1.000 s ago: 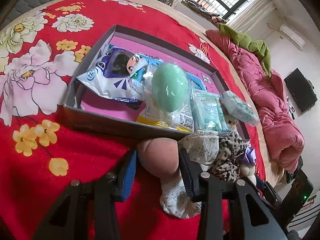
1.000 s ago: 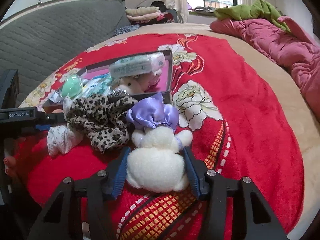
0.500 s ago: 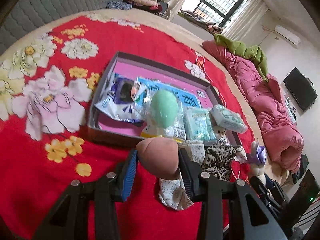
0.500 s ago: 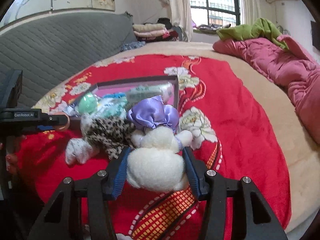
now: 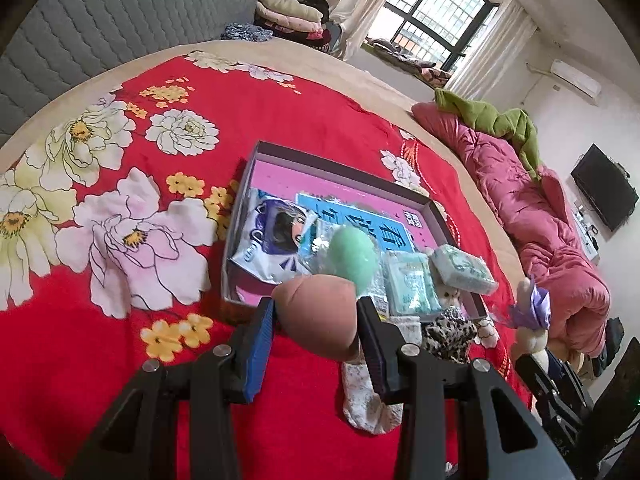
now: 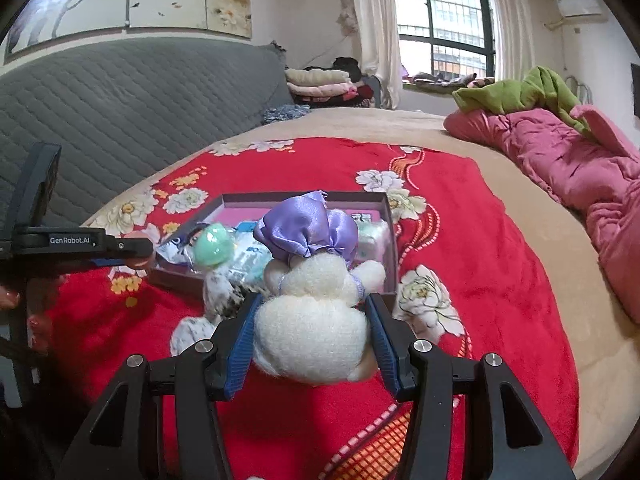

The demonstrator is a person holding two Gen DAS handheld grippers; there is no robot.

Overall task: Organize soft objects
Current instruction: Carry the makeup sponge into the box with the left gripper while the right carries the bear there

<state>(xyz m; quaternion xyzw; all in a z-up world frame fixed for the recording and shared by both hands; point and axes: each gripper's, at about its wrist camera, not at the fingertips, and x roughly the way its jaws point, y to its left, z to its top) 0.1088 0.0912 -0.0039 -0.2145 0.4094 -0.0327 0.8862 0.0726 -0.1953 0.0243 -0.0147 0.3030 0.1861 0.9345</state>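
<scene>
Both claws gripping | left claw: sponge | right claw: plush | box beyond

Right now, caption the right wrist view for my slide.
Right gripper holds white plush toy above red bedspread.

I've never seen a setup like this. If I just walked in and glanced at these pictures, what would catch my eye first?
Probably the white plush toy with a shiny purple bow, squeezed between the right gripper's blue-padded fingers above a bright red flowered blanket. Next, the brownish-pink squishy ball pinched in the left gripper. Behind both lies a shallow pink-lined box on the blanket, holding packets and a green egg-shaped toy.
</scene>
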